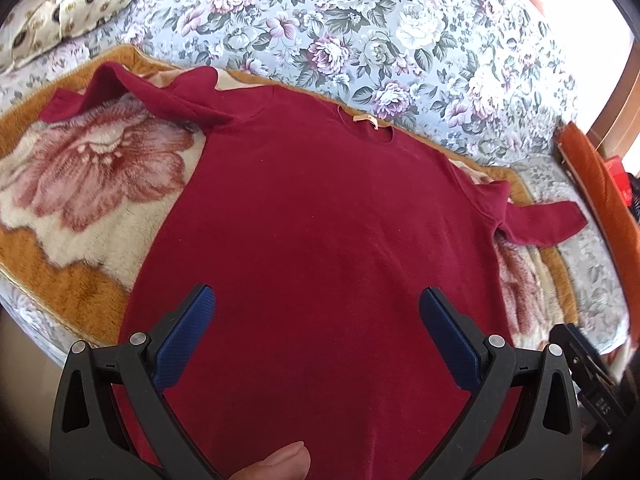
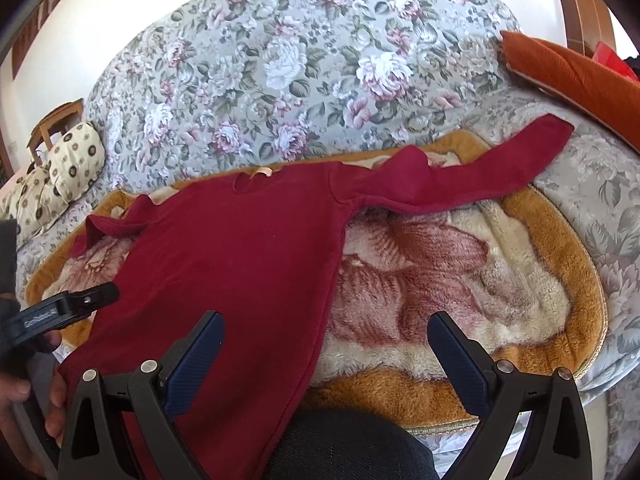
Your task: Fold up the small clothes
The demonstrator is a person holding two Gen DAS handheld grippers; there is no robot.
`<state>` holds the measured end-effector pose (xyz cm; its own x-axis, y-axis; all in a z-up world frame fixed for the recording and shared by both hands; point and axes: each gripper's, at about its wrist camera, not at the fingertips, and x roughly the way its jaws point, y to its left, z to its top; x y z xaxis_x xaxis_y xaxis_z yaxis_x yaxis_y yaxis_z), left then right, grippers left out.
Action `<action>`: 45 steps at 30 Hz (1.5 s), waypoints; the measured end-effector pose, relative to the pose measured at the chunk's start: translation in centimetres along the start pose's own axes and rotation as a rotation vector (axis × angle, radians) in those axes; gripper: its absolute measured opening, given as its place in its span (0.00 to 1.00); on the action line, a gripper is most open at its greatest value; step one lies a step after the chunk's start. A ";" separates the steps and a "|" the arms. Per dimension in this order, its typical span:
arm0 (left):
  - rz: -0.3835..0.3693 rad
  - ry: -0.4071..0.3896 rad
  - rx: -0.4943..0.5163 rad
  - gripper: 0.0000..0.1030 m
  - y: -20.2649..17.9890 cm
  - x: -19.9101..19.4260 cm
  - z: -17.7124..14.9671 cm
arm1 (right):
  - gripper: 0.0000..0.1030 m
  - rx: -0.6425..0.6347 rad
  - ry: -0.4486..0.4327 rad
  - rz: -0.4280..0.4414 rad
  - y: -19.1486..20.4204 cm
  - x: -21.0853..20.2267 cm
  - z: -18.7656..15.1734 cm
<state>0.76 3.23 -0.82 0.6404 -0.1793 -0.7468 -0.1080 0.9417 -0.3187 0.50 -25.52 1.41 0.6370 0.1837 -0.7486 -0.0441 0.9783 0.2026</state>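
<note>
A small dark red long-sleeved top lies flat, neck away from me, on a plush blanket with a big flower print. Its left sleeve is bunched at the far left; its right sleeve lies out to the right. My left gripper is open and empty, hovering over the top's lower middle. In the right wrist view the top fills the left half, right sleeve stretched out. My right gripper is open and empty above the top's right hem edge. The left gripper shows at the left.
The blanket lies on a bed with a grey floral cover. A patterned cream pillow is at the far left, an orange cushion at the right. The bed's near edge is close to me; my dark-clad knee is below.
</note>
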 end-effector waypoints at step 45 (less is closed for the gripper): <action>-0.012 0.062 -0.078 0.99 1.4 1.4 0.3 | 0.86 -0.023 0.069 0.221 2.0 5.8 3.4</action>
<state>1.75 4.35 -2.10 0.5939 -0.2102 -0.7766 -0.1611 0.9147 -0.3707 6.74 -22.78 -0.39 0.5559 0.3989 -0.7293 -0.1942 0.9154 0.3526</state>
